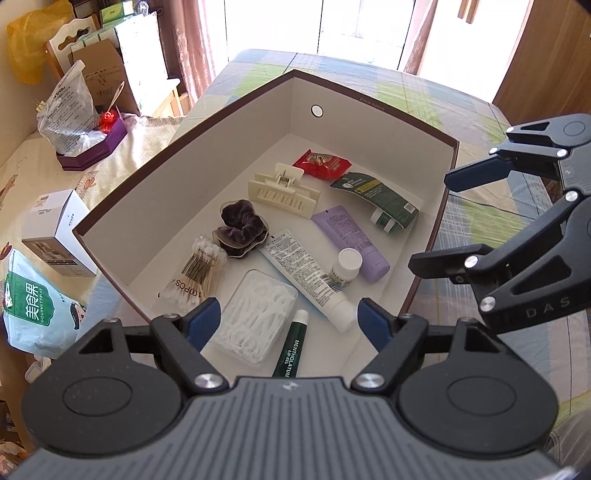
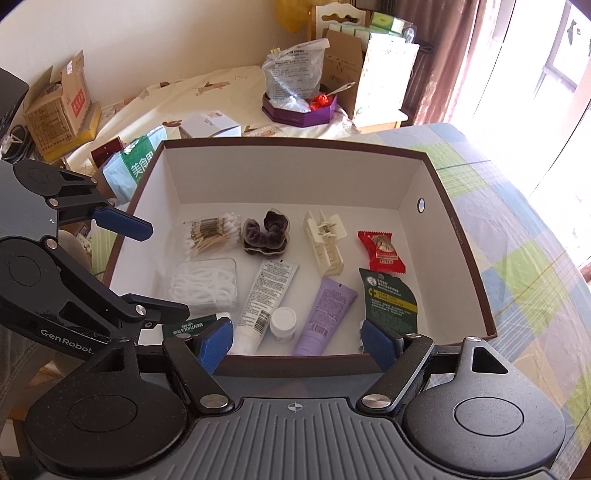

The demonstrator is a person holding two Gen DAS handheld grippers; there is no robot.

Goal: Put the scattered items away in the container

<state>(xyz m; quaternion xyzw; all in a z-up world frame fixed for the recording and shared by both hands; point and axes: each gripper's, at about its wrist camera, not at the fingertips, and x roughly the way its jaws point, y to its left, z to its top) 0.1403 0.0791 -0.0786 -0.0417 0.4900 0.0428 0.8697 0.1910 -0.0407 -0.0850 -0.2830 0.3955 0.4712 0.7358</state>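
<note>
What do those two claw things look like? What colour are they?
Both are black metal with silver bolts and a ribbed grey base. The left gripper has blue rubbery pads, and so does the right gripper. White lettering reads "GenRobot" on the left one and "DAS" on the right one. No cables or sleeves show.

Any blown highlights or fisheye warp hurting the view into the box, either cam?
Left wrist: window behind is blown out white, box rim bows strongly, contents stay sharp and evenly lit. Right wrist: overexposed window glare at the right edge, box walls curve less, labels inside are readable; corners vignette black in both.
</note>
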